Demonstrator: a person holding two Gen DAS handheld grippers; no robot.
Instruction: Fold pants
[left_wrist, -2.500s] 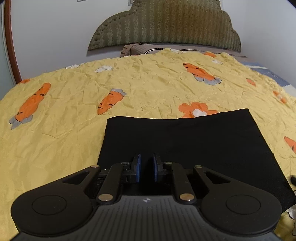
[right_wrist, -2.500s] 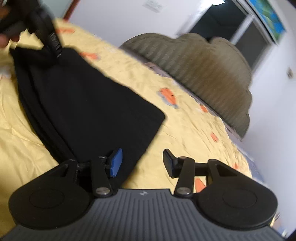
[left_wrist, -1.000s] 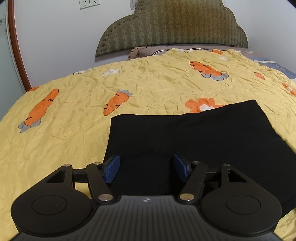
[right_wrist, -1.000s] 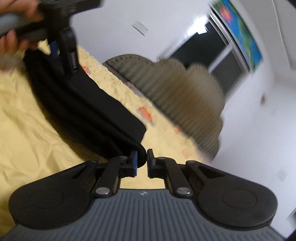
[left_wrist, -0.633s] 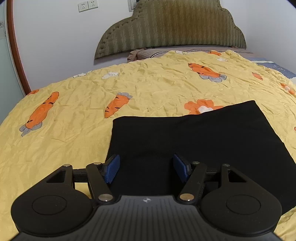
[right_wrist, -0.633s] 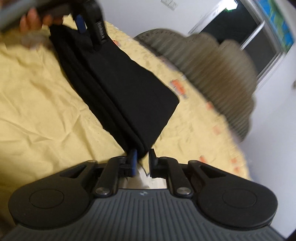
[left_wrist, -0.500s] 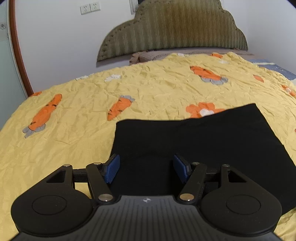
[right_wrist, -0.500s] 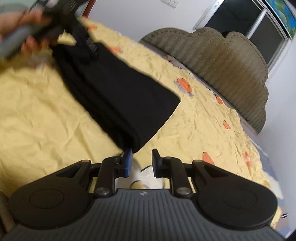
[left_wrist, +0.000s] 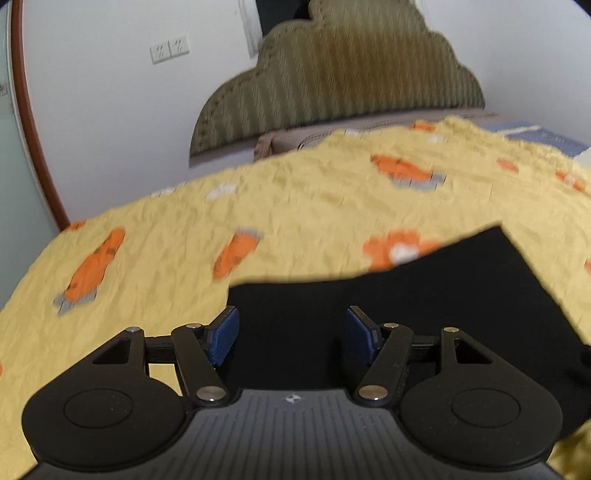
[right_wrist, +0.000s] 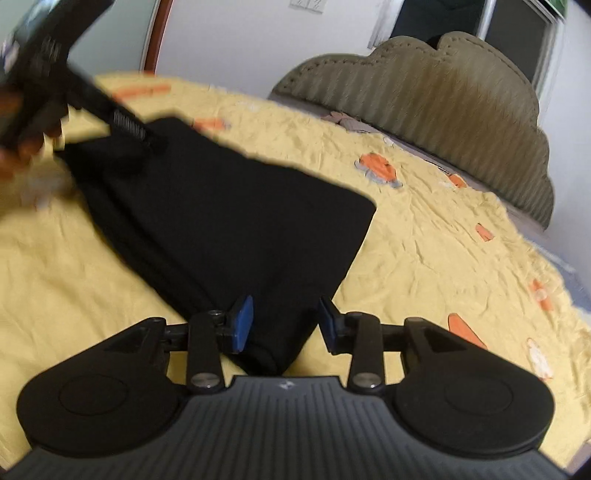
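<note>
the black pants are lying folded into a flat rectangle on the yellow carrot-print bedspread; my left gripper is hovering over their near edge with its blue pads wide apart, gripping nothing; my right gripper is also spread, its pads straddling the near corner of the pants without pinching it; the padded headboard is standing at twelve o'clock; both views are blurring.
</note>
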